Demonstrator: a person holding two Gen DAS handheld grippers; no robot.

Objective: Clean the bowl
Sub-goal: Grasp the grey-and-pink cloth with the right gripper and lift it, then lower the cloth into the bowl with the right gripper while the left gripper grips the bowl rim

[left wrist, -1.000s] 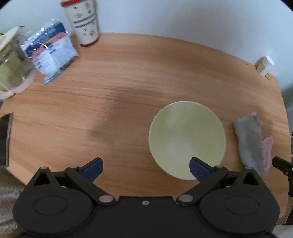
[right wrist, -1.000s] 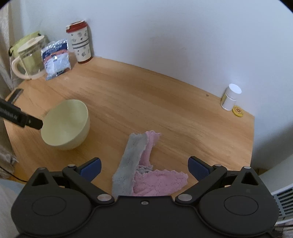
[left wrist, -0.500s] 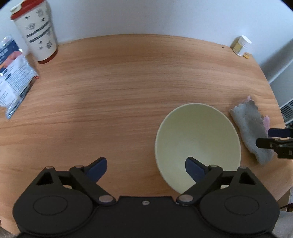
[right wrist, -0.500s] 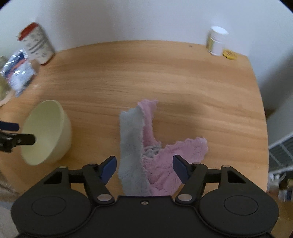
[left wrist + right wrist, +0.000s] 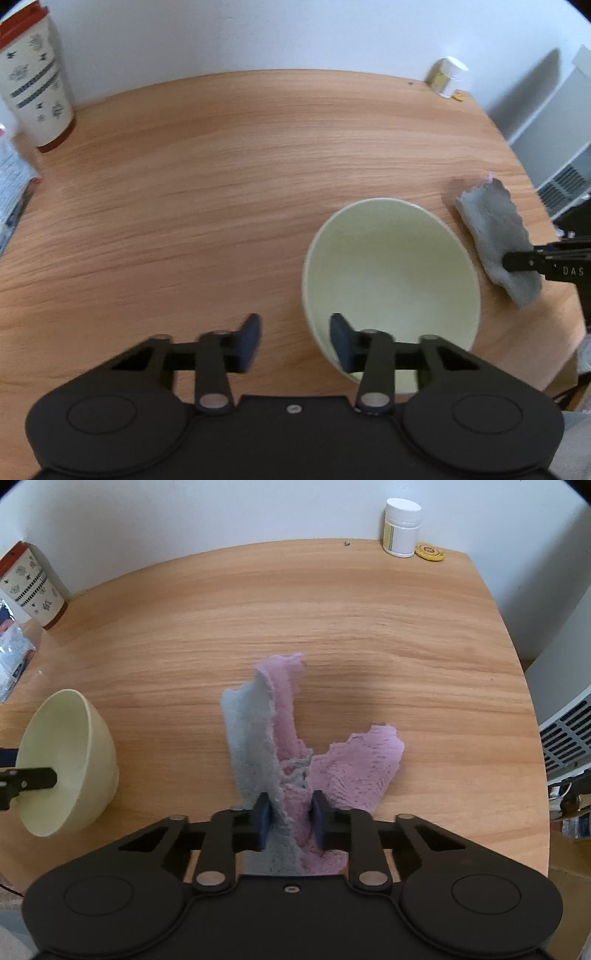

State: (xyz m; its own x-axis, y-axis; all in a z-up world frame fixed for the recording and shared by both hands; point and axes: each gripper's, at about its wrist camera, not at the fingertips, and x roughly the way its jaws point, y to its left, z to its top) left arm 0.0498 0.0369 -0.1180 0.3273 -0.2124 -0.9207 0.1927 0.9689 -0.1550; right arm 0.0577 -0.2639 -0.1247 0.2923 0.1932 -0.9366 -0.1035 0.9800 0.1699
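A pale yellow-green bowl [image 5: 388, 266] stands on the wooden table [image 5: 221, 184]. It shows at the left in the right wrist view [image 5: 55, 760]. My left gripper [image 5: 295, 339] straddles the near rim; its jaws are closing. One pad is inside the bowl and the other is still off the outer wall. A grey and pink cloth [image 5: 258, 738] lies right of the bowl, also seen from the left wrist [image 5: 495, 229]. My right gripper [image 5: 290, 821] is closing, and its pads pinch the bunched cloth.
A patterned cup with a red lid [image 5: 35, 85] and a plastic packet [image 5: 11, 646] stand at the back left. A white pill bottle [image 5: 400, 528] and a yellow cap [image 5: 430, 551] sit at the back right corner. A white slatted appliance [image 5: 565, 738] stands beyond the right edge.
Both grippers sank toward the table and rolled. The left jaws narrowed around the bowl's near rim. The right jaws came together on the cloth, bunching it.
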